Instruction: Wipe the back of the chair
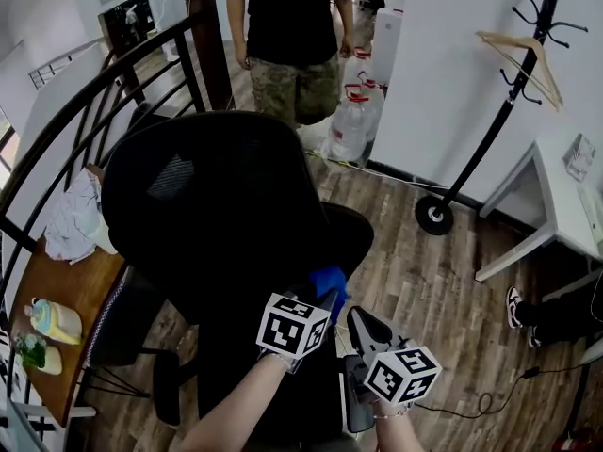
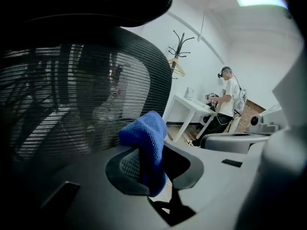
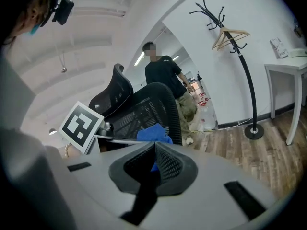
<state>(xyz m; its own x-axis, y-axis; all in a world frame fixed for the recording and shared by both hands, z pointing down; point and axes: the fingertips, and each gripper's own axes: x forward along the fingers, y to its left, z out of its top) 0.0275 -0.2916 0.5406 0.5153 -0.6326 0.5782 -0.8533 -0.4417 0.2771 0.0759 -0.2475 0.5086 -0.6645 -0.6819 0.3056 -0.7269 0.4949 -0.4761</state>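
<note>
Blue microfibre cloth (image 2: 146,138) is clamped between the jaws of the left gripper (image 2: 154,163), bunched above the pads and hanging down past them. Just behind it stands the black mesh-backed office chair (image 2: 72,95). The weave of its back fills the left of the left gripper view, under a dark headrest. The cloth lies low at the right edge of that back — whether it touches or sits just off it cannot be told.

The head view looks steeply down on the chair from behind. Both grippers are held close together at the chair's lower right, and the cloth shows as a blue tuft just above the left gripper's marker cube. The right gripper (image 3: 154,152) has its jaws pressed together with nothing between them. It hangs just beside the left one and apart from the chair. Its own view looks past the closed jaws to the cloth and the mesh beyond.

A person in a black T-shirt and camouflage shorts (image 1: 292,36) stands beyond the chair on the wood-plank floor (image 1: 424,281), with clear plastic water bottles (image 1: 353,121) just beside. Against the white wall stands a black coat stand (image 1: 509,102) carrying a wooden hanger (image 1: 518,59). A brown wooden counter (image 1: 66,318) runs along the left edge by a dark curved railing (image 1: 85,102). It has a crumpled pale rag (image 1: 80,219) at its far end and a pale yellow bottle (image 1: 52,320) near its near end.
</note>
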